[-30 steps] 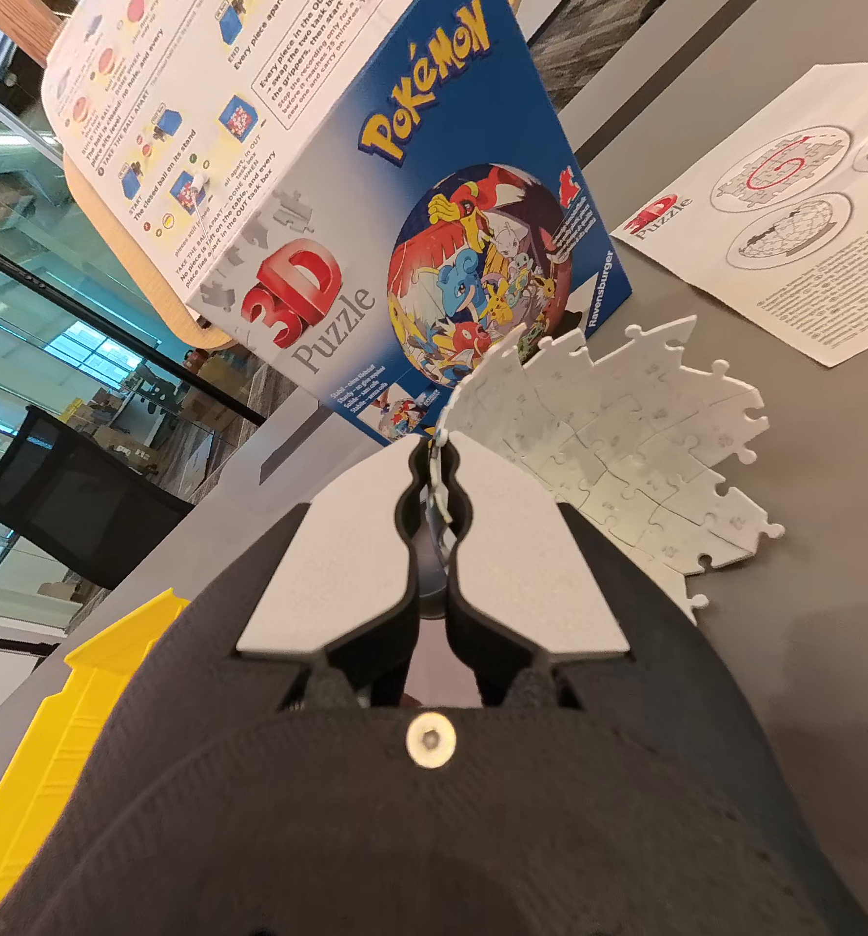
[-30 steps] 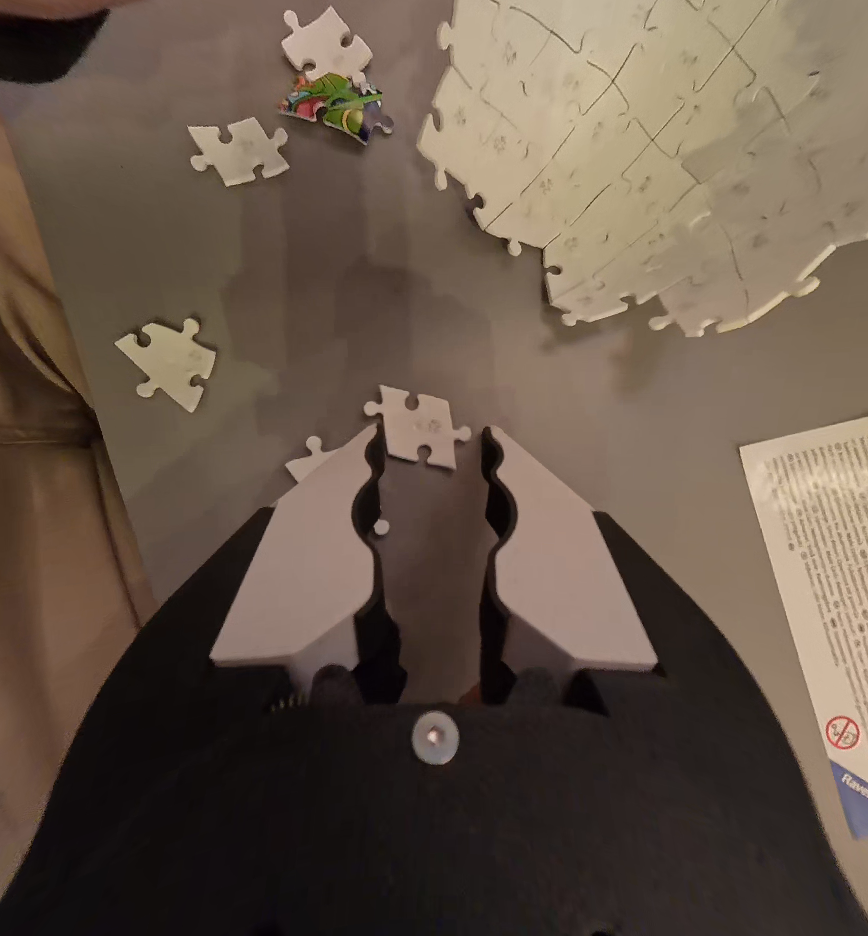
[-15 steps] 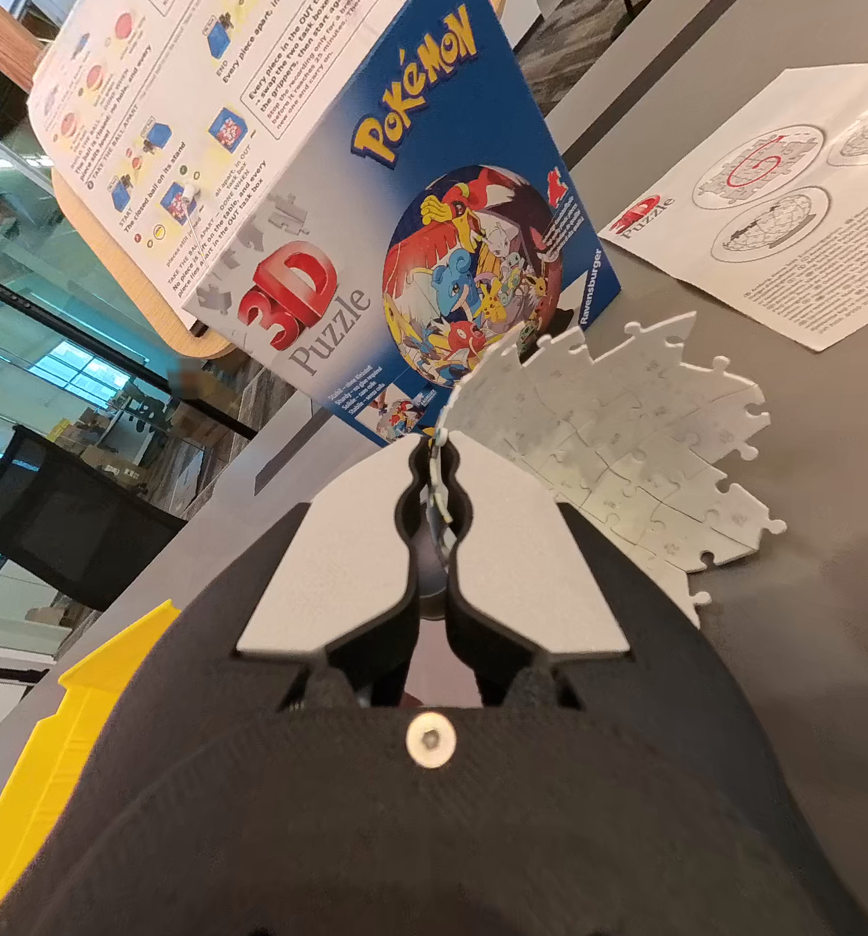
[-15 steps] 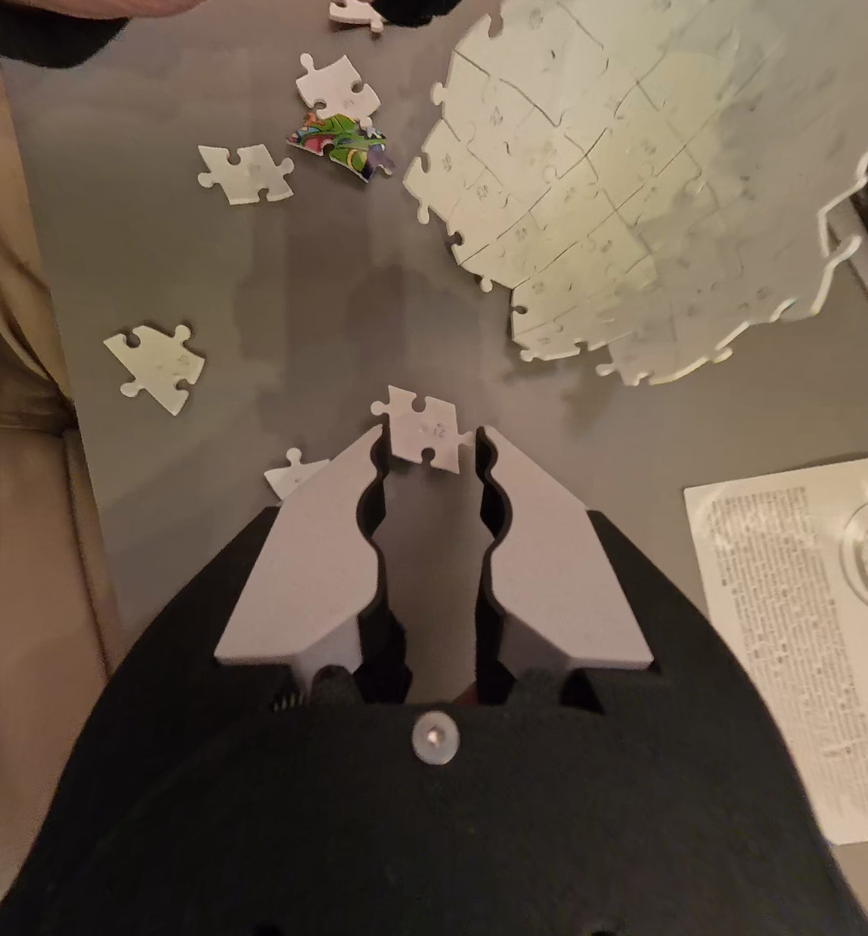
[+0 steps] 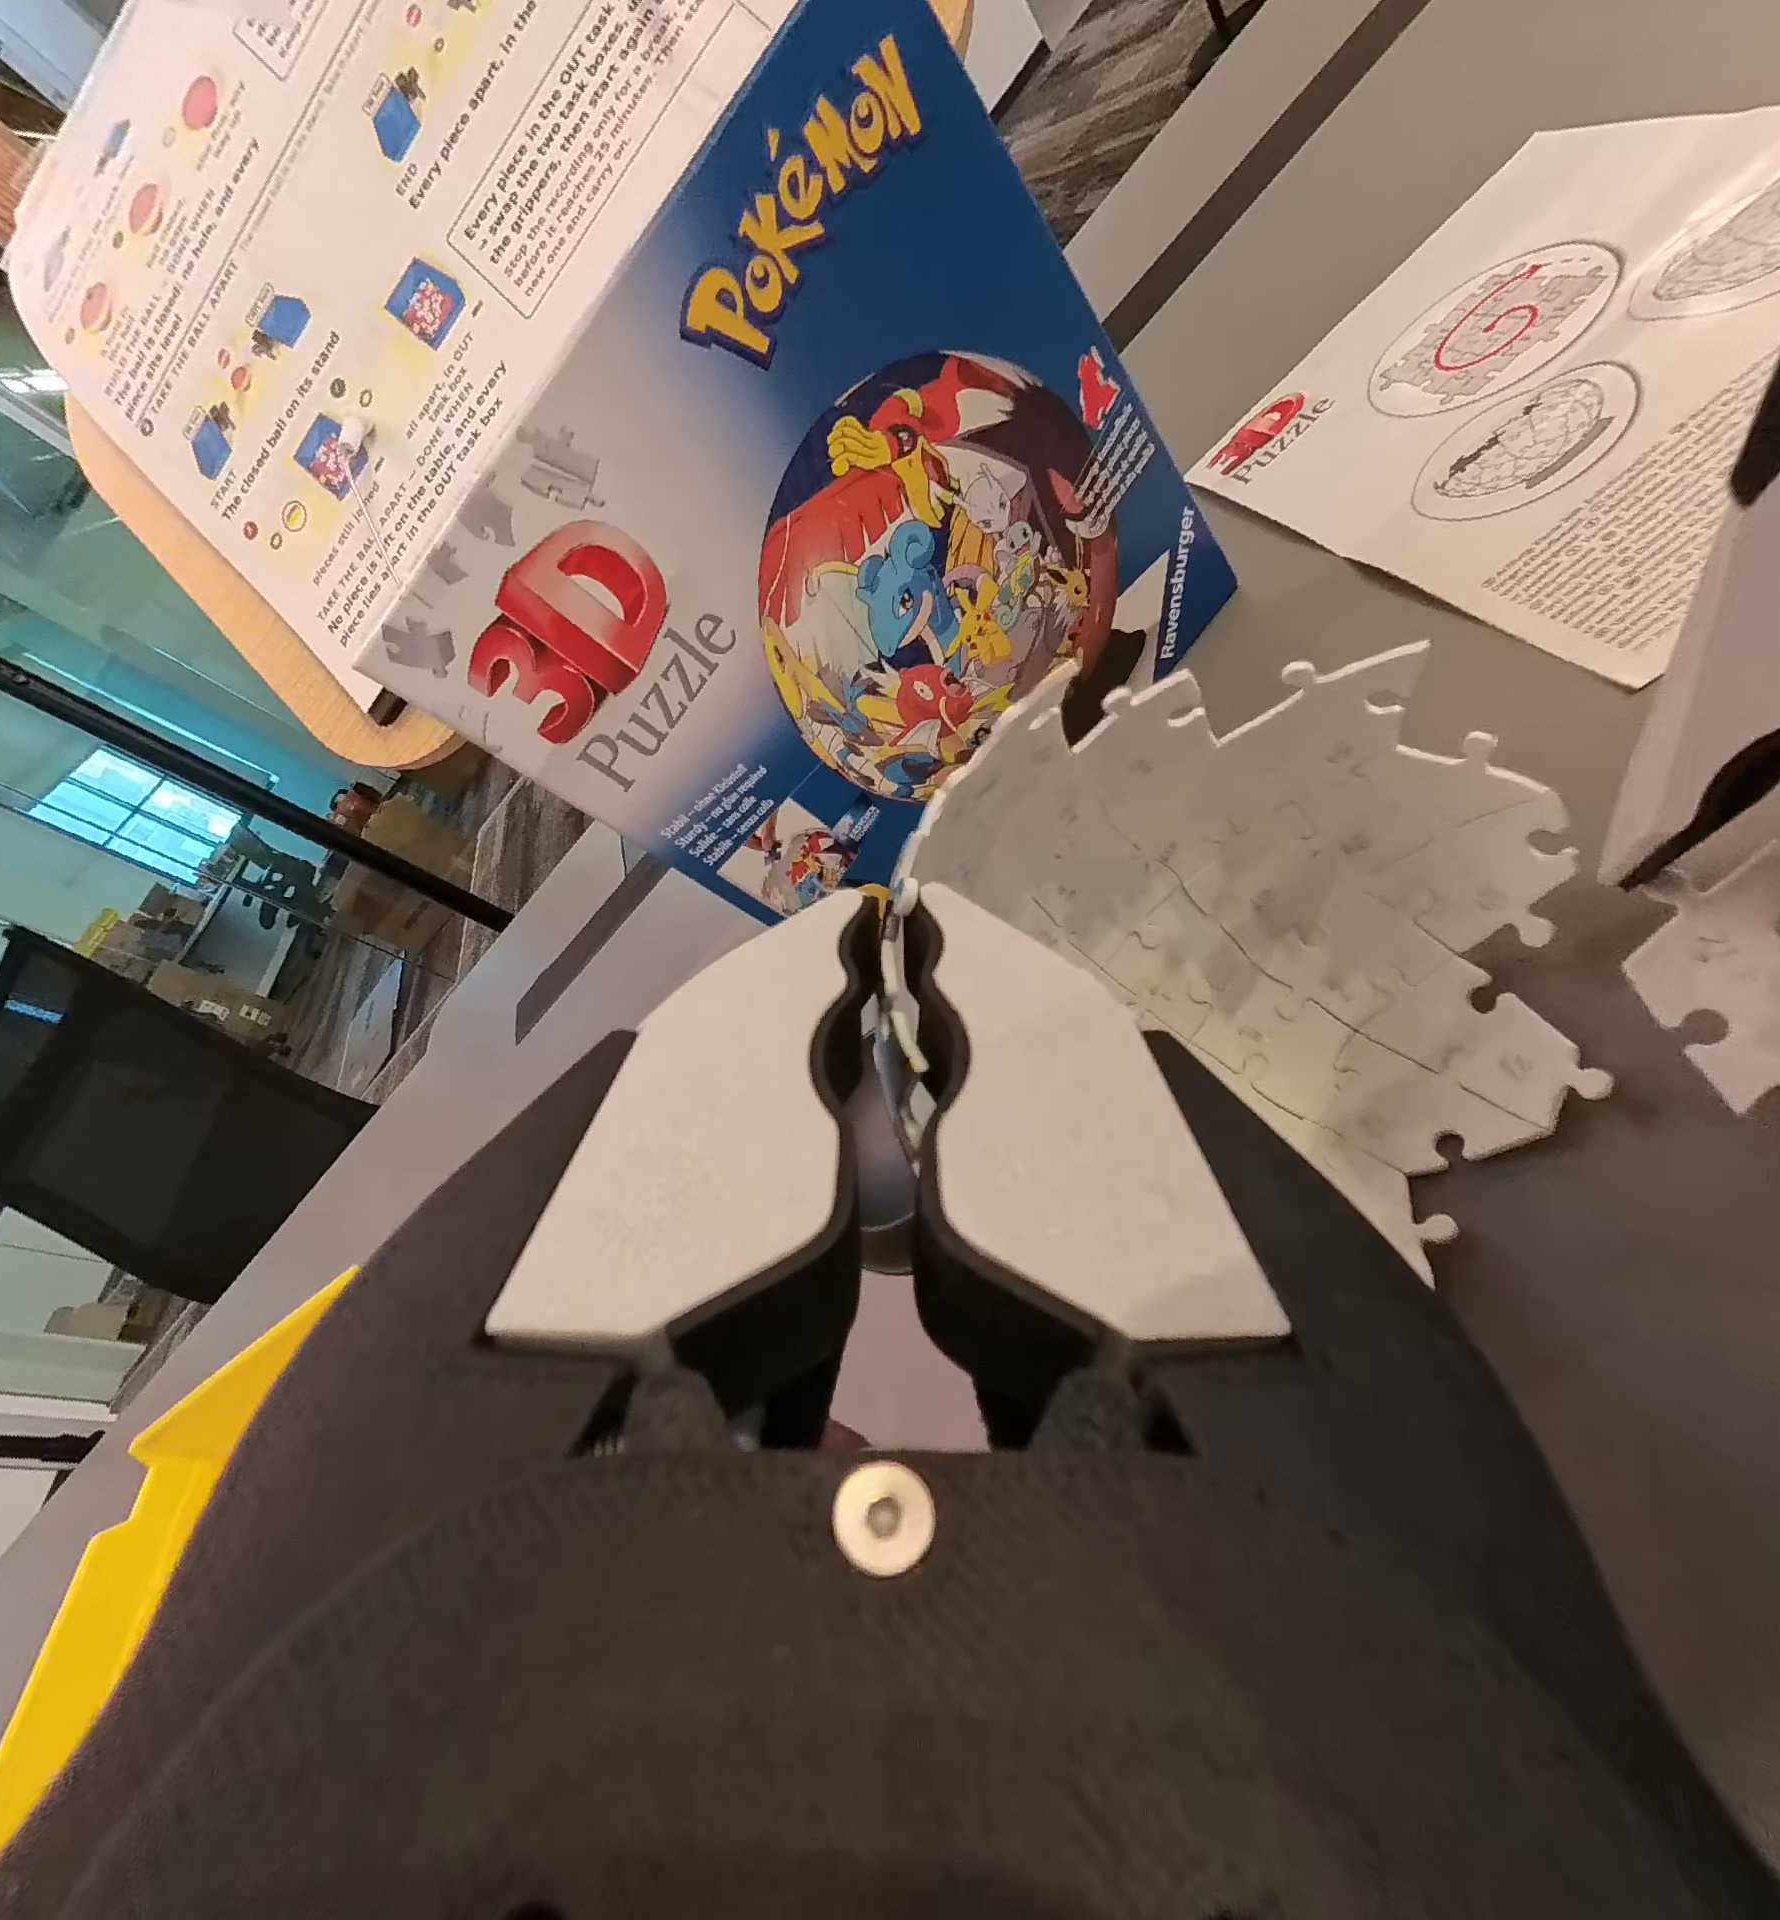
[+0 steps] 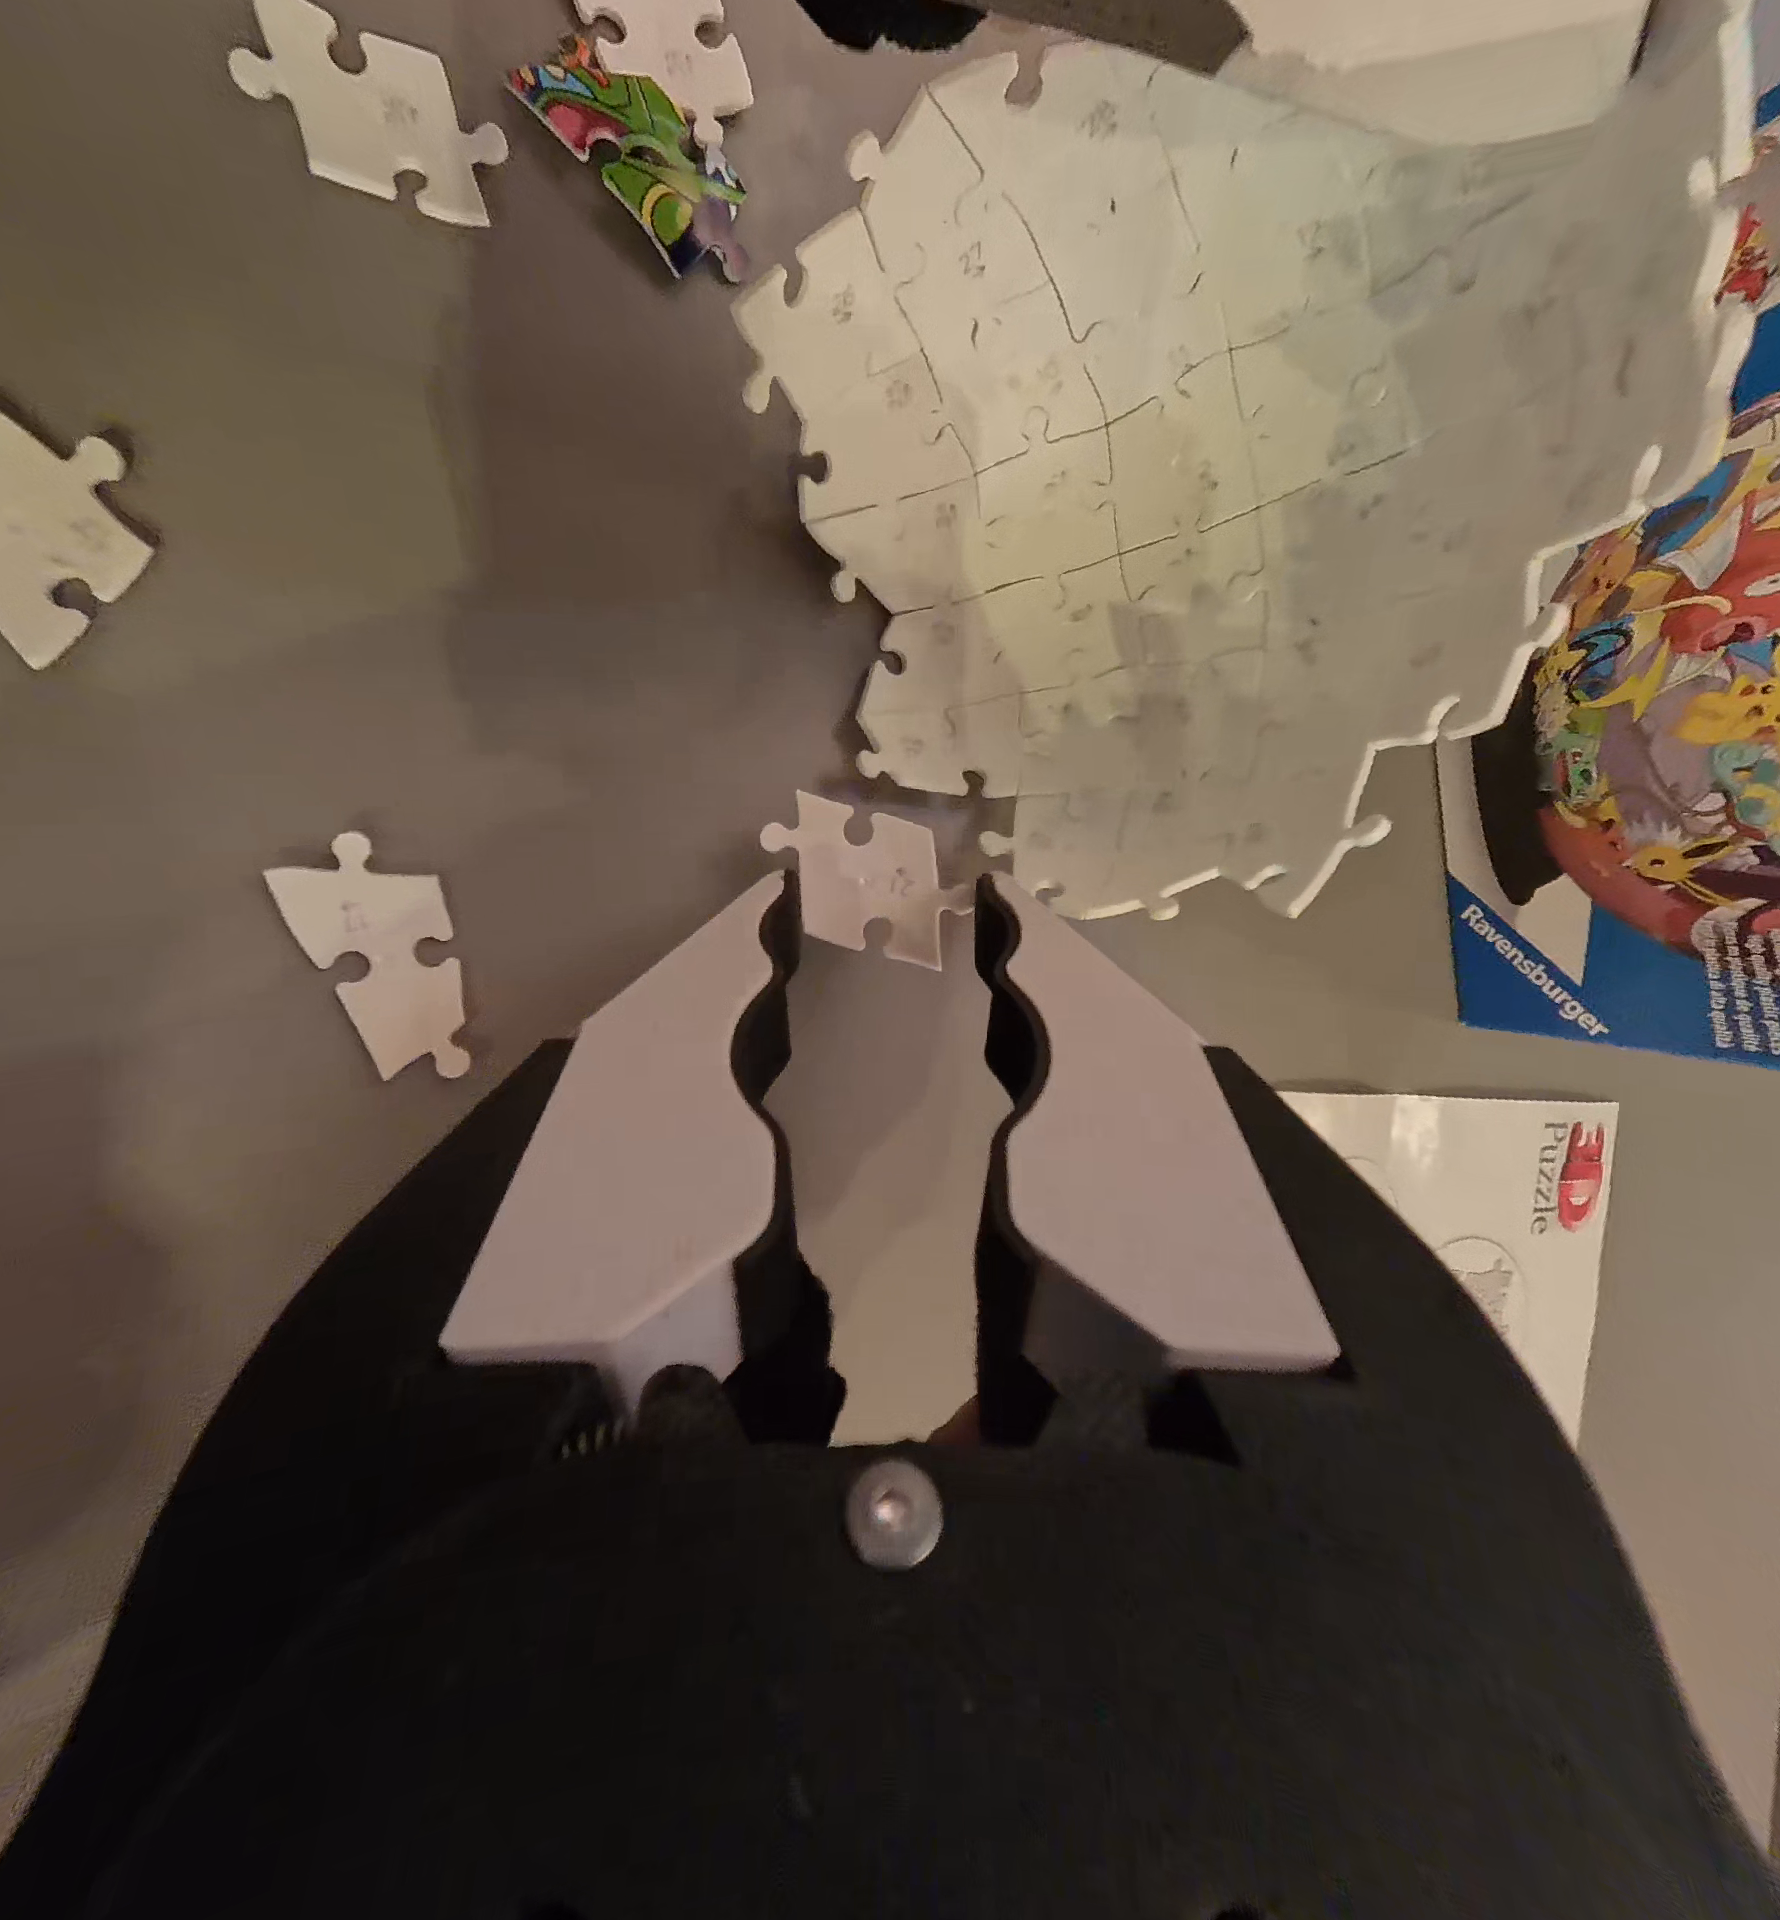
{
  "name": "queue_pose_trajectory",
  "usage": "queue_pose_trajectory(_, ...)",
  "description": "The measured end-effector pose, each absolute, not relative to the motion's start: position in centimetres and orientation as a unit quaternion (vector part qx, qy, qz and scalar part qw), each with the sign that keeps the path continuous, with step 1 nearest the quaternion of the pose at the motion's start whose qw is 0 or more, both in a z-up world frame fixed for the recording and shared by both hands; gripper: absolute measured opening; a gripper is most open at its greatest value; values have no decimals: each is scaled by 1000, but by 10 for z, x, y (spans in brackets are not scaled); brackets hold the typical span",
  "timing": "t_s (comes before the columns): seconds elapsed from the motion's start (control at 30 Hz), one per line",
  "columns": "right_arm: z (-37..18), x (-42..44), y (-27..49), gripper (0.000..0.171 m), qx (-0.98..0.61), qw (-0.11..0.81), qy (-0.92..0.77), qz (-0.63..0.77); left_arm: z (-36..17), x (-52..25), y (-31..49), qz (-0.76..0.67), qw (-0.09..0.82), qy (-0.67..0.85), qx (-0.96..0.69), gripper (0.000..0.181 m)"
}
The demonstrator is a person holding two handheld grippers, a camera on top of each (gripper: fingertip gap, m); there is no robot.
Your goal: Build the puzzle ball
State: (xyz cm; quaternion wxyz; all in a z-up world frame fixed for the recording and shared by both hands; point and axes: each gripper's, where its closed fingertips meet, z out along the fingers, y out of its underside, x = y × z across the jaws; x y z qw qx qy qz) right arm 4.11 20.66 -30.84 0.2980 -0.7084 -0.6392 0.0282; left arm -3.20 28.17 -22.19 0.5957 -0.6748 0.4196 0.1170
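Left wrist view: the left gripper point(image 5: 901, 914) is clenched on the rim of the half-built puzzle shell point(image 5: 1270, 935), which curves white side up just in front of the blue puzzle box point(image 5: 865, 468) on the grey table point(image 5: 1644, 1351). The right gripper point(image 6: 881, 894) grasps a single white piece point(image 6: 870, 894) at its fingertips, close against the shell's near edge. Loose pieces point(image 6: 377, 961) lie left of the shell, an instruction sheet point(image 5: 1551, 416) to the box's right.

Curved white shell point(image 6: 1156, 499) — loose piece point(image 6: 870, 891) beside
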Motion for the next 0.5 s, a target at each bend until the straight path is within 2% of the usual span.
queue_pose_trajectory(0.17, -315, 42, 197, 32, -735, 288, -611, 67, -222, -35, 283, 118, 595, 416, -677, 4)
queue_pose_trajectory(0.5, -316, 56, 207, 32, -873, 305, -351, 150, -223, -34, 279, 121, 595, 412, -679, 4)
